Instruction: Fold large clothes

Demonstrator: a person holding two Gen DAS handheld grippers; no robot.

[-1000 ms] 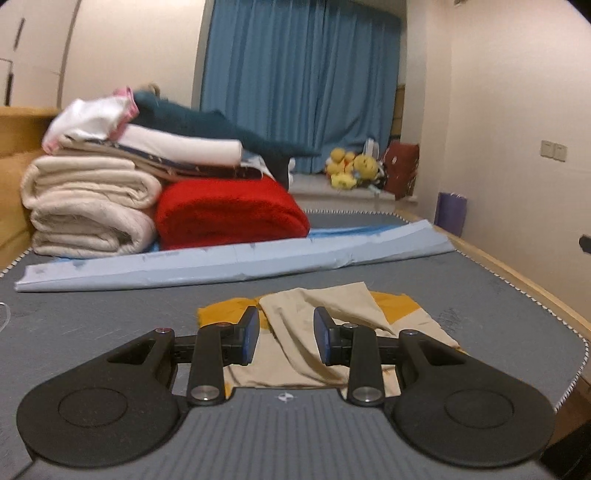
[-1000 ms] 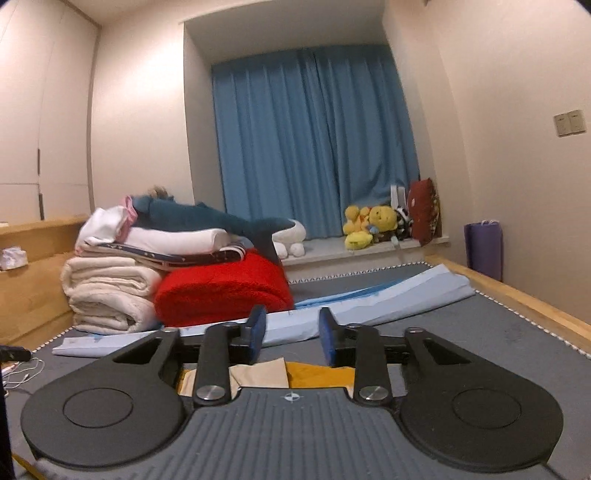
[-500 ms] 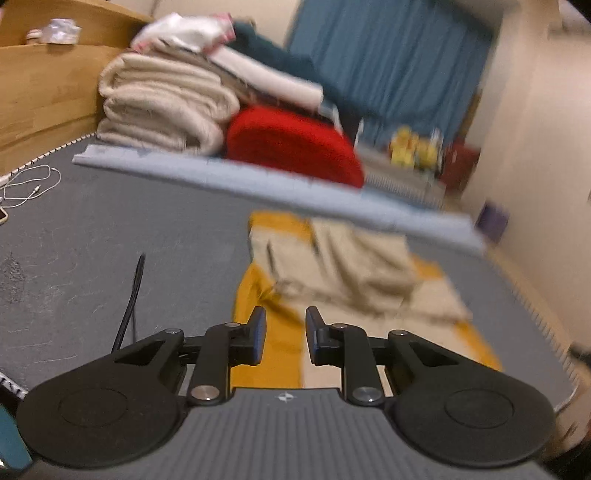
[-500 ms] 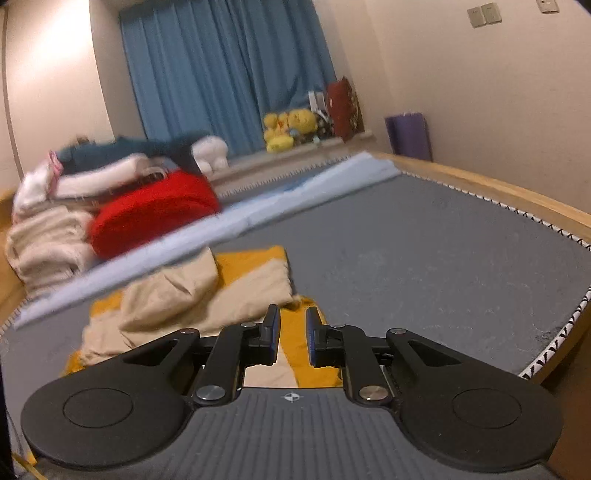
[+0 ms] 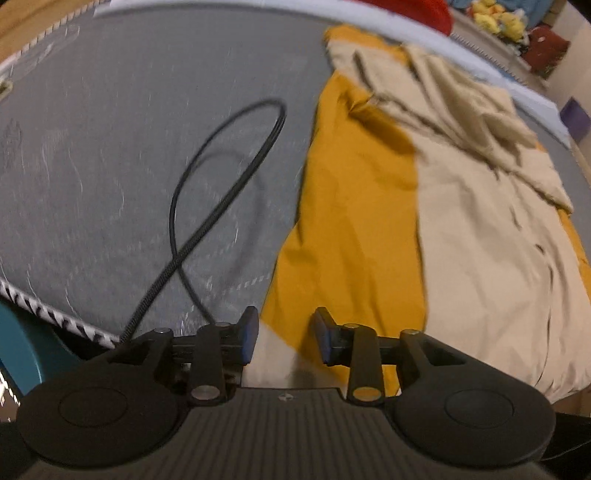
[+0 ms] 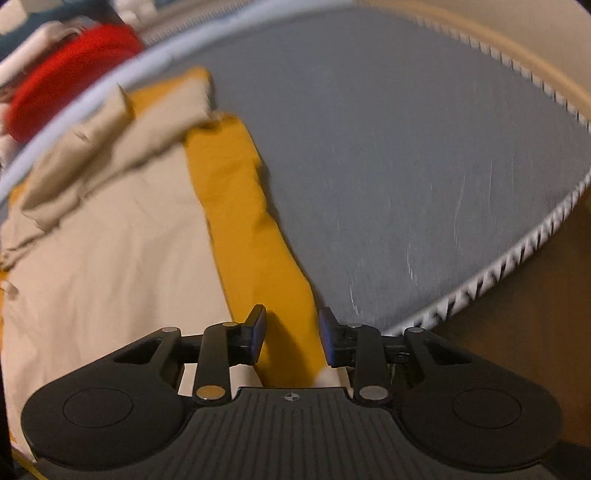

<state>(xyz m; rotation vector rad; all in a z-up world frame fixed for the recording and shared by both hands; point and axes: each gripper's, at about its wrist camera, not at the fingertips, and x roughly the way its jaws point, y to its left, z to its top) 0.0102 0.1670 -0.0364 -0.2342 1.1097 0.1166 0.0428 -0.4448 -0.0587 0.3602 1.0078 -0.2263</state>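
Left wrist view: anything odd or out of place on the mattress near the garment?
Yes: a looped black braided cable lies on the grey mattress just left of the mustard-and-beige garment, apart from it. It could snag during folding. Also, the garment's beige upper part is bunched, not flat. Both the left gripper and the right gripper are open over the near hem.

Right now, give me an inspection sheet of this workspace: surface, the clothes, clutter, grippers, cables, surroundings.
Surface: grey mattress with striped edge piping.
Job's things: mustard and beige garment spread flat, loose beige folds bunched at its far end.
Clutter: red blanket and pale folded bedding beyond a light blue sheet.
Grippers: left gripper open over the garment's near left corner; right gripper open over its near right corner.
Cables: black cable looped on the mattress left of the garment.
Surroundings: plush toys at far right; image blurred.
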